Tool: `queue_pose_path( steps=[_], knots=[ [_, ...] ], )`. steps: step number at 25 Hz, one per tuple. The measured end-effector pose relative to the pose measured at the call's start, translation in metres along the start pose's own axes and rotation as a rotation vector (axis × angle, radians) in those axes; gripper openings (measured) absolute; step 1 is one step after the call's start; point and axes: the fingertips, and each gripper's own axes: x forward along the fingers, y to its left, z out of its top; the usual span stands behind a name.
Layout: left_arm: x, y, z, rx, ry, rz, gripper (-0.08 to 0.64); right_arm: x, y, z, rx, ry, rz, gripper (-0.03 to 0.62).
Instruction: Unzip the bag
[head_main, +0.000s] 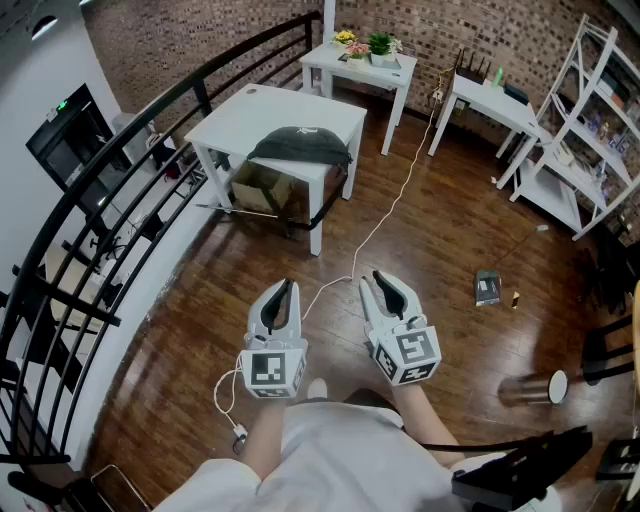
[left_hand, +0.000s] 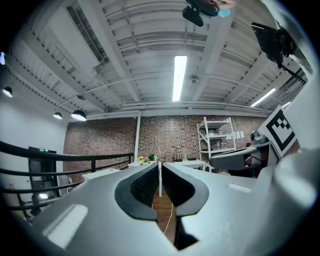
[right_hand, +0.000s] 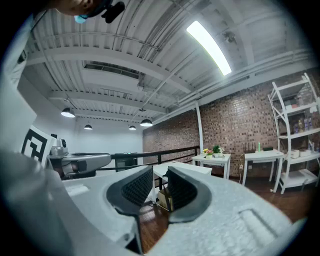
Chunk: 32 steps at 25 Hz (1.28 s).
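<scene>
The dark bag (head_main: 300, 146) lies on the near edge of a white table (head_main: 250, 110), far ahead of both grippers, with its strap hanging down the front. My left gripper (head_main: 284, 287) hovers over the wooden floor with its jaws nearly together and nothing between them; the left gripper view shows only a thin slit at the left gripper (left_hand: 160, 165). Beside it my right gripper (head_main: 381, 279) stands open and empty, with a clear gap showing at the right gripper (right_hand: 160, 172). Both point toward the table.
A black railing (head_main: 120, 170) runs along the left. A cardboard box (head_main: 262, 185) sits under the table, and a white cable (head_main: 390, 205) trails across the floor. A table with flowers (head_main: 365, 65), white shelving (head_main: 590, 120) and a metal cup (head_main: 535, 388) stand further off.
</scene>
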Motion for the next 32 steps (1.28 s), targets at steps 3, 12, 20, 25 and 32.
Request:
queue_pose_path(
  steps=[3,12,20,25,32],
  knots=[
    [0.03,0.013,-0.014,-0.013,0.021,-0.021,0.025,0.034,-0.015,-0.008,0.007,0.024,-0.016,0.075],
    [0.173,0.05,-0.053,-0.042,0.083,-0.051,0.018,0.162,-0.115,-0.027,0.055,0.066,-0.07,0.069],
    [0.358,0.075,-0.098,-0.033,0.178,-0.053,0.018,0.314,-0.229,-0.058,0.062,0.178,-0.035,0.07],
    [0.439,0.082,-0.146,-0.008,0.276,-0.075,0.018,0.391,-0.273,-0.11,0.027,0.292,-0.006,0.071],
    [0.488,0.102,-0.219,-0.041,0.439,-0.09,0.018,0.47,-0.302,-0.214,0.015,0.478,0.001,0.07]
  ],
)
